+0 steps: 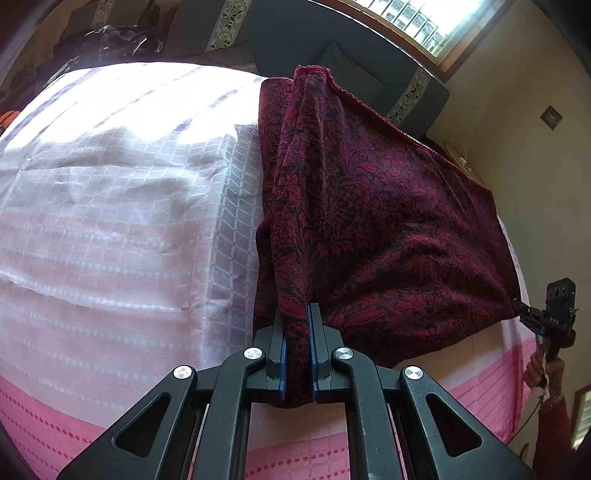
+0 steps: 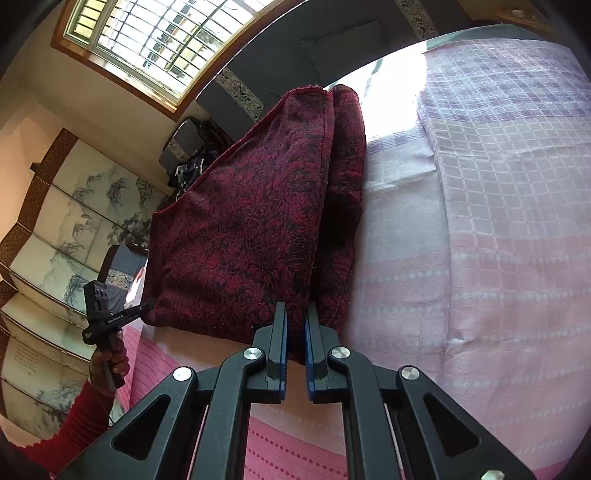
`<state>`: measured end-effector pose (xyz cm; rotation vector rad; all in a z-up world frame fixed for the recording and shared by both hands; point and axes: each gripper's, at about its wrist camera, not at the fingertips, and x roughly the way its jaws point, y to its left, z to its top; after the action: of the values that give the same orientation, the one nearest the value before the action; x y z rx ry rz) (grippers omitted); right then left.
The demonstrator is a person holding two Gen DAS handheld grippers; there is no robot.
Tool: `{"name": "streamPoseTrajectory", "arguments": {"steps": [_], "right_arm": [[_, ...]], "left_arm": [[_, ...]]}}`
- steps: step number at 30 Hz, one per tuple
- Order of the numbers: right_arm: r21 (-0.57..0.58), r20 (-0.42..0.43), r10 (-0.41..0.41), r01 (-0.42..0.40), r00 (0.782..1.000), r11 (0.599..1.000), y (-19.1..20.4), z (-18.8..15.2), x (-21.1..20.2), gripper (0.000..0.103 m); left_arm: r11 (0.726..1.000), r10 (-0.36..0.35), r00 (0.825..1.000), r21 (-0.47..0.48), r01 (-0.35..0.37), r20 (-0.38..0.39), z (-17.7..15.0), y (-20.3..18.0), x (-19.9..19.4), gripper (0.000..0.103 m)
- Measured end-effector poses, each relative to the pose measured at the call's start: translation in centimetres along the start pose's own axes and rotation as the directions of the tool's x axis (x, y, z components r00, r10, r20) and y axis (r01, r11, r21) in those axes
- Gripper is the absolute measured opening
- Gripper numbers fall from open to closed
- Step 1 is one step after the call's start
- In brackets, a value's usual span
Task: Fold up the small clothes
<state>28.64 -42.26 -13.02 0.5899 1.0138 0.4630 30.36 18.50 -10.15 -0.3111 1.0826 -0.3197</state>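
My left gripper [image 1: 296, 314] is clamping a bunched fold of the dark red patterned cloth [image 1: 369, 229] between its blue pads, and my right gripper [image 2: 295, 314] is pinching the opposite lower corner of the same cloth [image 2: 251, 221] the same way. In the left wrist view I am seeing the right gripper [image 1: 524, 312] at the far right edge, its tips biting the cloth's corner; in the right wrist view the left gripper [image 2: 146, 306] is showing at the left, doing likewise. The cloth is hanging stretched between the two grippers, lifted above the bed, with its hemmed top edge running up to a peak and a loose fold draping down beside my fingers.

Below it, the pink and lilac checked bedspread [image 1: 110, 240] is covering the bed, and a folded lilac checked piece [image 2: 498, 166] is lying on top of it. Beyond the bed I am seeing a grey cushioned sofa [image 1: 288, 33], a barred window [image 2: 159, 40] and a painted folding screen [image 2: 66, 221] by the wall.
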Motion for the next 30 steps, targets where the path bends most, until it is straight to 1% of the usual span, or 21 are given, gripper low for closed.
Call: {"name": "streamPoseTrajectory", "arguments": {"steps": [4,7,9,12,15,19,21,22,23,25,28,29,30], "right_arm": [[0.040,-0.004,0.017,-0.016,1.000,0.999,-0.9,-0.4,0.4,0.008],[0.069,0.006,0.031,-0.031,1.000,0.997,-1.3,0.0,0.5,0.008],[0.068,0.010,0.031,-0.032,0.999,0.997,-1.2,-0.2,0.3,0.008],[0.074,0.013,0.044,-0.044,0.999,0.996,-0.9,-0.9,-0.1,0.008],[0.087,0.013,0.054,-0.055,0.998,0.995,-0.9,-1.3,-0.4,0.008],[0.095,0.006,0.054,-0.054,0.999,0.994,-1.2,-1.6,-0.3,0.008],[0.087,0.000,0.023,-0.023,1.000,0.996,-1.4,-1.7,0.2,0.008],[0.091,-0.001,0.014,-0.014,1.000,0.996,-1.5,-1.8,0.4,0.008],[0.104,0.004,0.022,-0.022,1.000,0.994,-1.7,-1.7,0.7,0.007],[0.100,0.021,0.010,-0.012,1.000,0.995,-1.9,-1.7,0.7,0.004],[0.065,0.051,-0.027,0.024,0.998,0.998,-1.3,-2.1,0.7,0.004],[0.050,0.058,-0.047,0.044,0.997,0.998,-0.9,-2.2,0.7,0.004],[0.036,0.063,-0.067,0.064,0.996,0.997,-0.5,-2.2,0.7,0.004]], "left_arm": [[1.000,0.007,1.000,-0.005,-0.007,0.005,0.2,0.3,0.1,0.009],[1.000,0.005,1.000,-0.015,-0.005,-0.001,0.6,0.4,0.3,0.009],[0.999,-0.015,1.000,-0.035,0.015,-0.002,0.5,0.6,0.3,0.009],[0.995,-0.066,0.998,-0.075,0.065,-0.005,0.1,1.7,-0.1,0.009],[0.993,-0.087,0.996,-0.081,0.086,-0.011,-0.1,1.9,-0.5,0.009],[0.998,-0.052,0.999,-0.037,0.051,-0.012,0.0,1.7,-0.6,0.009],[0.999,-0.035,0.999,-0.018,0.035,0.002,-0.1,1.6,-0.5,0.009],[1.000,-0.023,1.000,-0.007,0.023,0.012,-0.1,1.4,-0.5,0.011],[1.000,-0.009,1.000,0.005,0.009,0.020,-0.2,1.2,-0.4,0.013],[1.000,0.000,0.999,0.019,-0.001,0.041,-0.4,0.8,-0.4,0.015],[1.000,0.000,0.996,0.017,-0.002,0.085,-1.0,0.7,-0.8,0.017],[1.000,0.014,0.995,0.023,-0.017,0.103,-1.1,0.6,-0.9,0.018],[0.998,0.046,0.991,0.035,-0.050,0.127,-1.4,0.3,-1.2,0.023]]}}
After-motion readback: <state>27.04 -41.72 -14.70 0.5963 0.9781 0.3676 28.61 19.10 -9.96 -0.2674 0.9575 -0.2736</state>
